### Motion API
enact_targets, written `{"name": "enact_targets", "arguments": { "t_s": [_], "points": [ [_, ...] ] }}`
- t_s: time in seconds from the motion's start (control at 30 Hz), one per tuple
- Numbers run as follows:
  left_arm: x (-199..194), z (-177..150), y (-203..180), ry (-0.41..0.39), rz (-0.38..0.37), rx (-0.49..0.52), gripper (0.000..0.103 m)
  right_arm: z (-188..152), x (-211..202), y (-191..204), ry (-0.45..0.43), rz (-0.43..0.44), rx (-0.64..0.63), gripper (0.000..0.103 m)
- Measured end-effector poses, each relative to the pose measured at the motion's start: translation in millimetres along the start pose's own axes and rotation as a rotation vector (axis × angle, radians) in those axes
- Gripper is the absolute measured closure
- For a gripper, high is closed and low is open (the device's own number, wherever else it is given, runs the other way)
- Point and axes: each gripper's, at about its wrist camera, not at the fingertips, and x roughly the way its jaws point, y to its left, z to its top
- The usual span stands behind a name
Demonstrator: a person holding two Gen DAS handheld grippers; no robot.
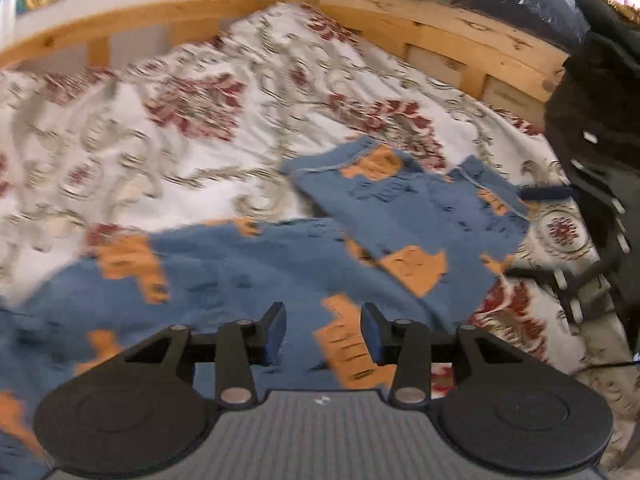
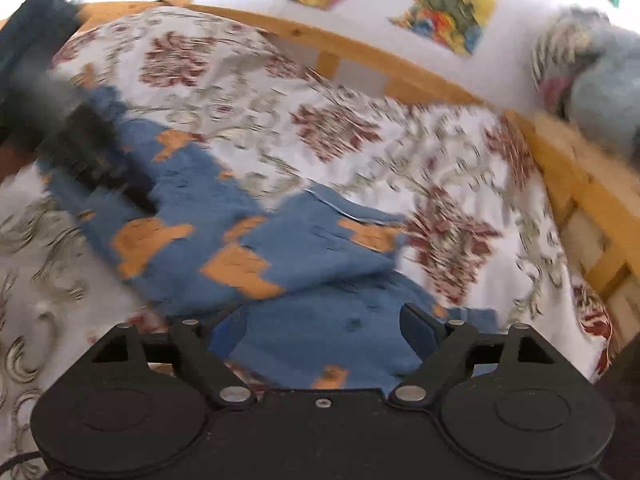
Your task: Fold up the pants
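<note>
Blue and orange on a floral bed

The pants read denim-blue with blocky orange patches and small dark marks (blur smears the print), and the right view shows the same blue-and-orange scheme. Under them the bedspread is white with dark-red flower clusters and grey-green scrolls. The bed frame is pale yellow wood. Both hand-held grippers are black, the left hand-held gripper with blue pads.

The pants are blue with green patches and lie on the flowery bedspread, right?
Not quite. The pants are blue with orange patches, not green, as the left wrist view shows. They do lie on the flowery bedspread.
</note>
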Motion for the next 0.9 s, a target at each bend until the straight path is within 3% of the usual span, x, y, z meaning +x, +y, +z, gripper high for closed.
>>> {"name": "enact_targets", "arguments": {
  "t_s": [0.17, 0.3, 0.4, 0.5, 0.77, 0.9],
  "points": [
    [21, -10, -26, -0.011, -0.068, -0.023, 0.057, 43, 44, -68, 0.097, 0.123, 0.205, 0.019],
    [34, -11, -49, -0.016, -0.061, -0.001, 0.058, 78, 89, -80, 0.133, 0.206, 0.278, 0.026],
    [39, -10, -55, -0.01, -0.052, -0.016, 0.074, 103, 122, -69, 0.167, 0.243, 0.301, 0.044],
    [39, -9, -55, -0.01, -0.065, -0.031, 0.082, 124, 145, -56, 0.203, 0.277, 0.315, 0.049],
    [43, -11, -56, 0.004, -0.104, -0.06, 0.086, 149, 204, -9, 0.39, 0.17, 0.25, 0.057],
    [47, -15, -55, 0.012, -0.102, -0.067, 0.086, 147, 214, 2, 0.412, 0.129, 0.237, 0.059]
  ]
}}
